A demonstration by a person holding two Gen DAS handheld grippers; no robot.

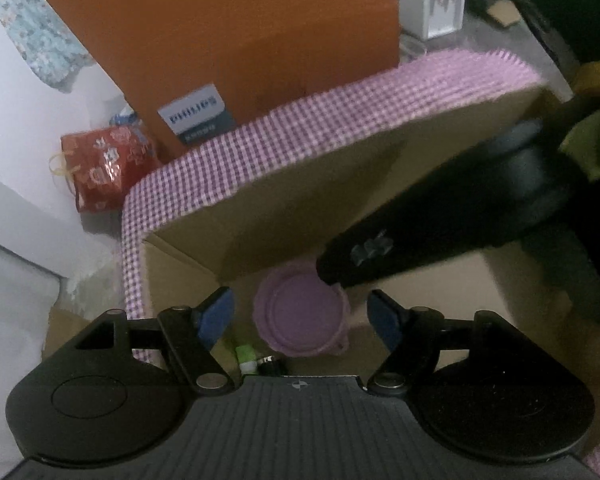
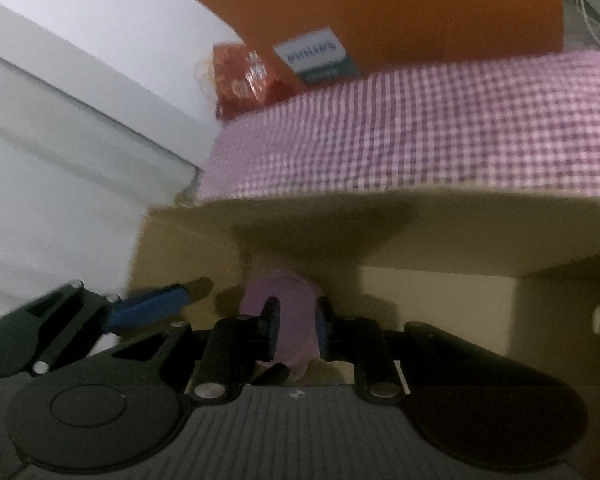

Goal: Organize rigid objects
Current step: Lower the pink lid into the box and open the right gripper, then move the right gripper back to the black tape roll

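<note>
right gripper [image 2: 296,322] pinching purple lid [image 2: 288,300] edge-on | lid flat at 12 o'clock of spread left gripper [image 1: 302,318] | inside cardboard box [image 1: 284,184]

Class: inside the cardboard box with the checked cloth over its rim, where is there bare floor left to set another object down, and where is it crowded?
Bare floor shows right of the purple lid, toward the box's right wall. The near left corner is crowded: a small green item lies beside the lid. The left gripper hangs open over the lid; the right gripper pinches its edge.
</note>
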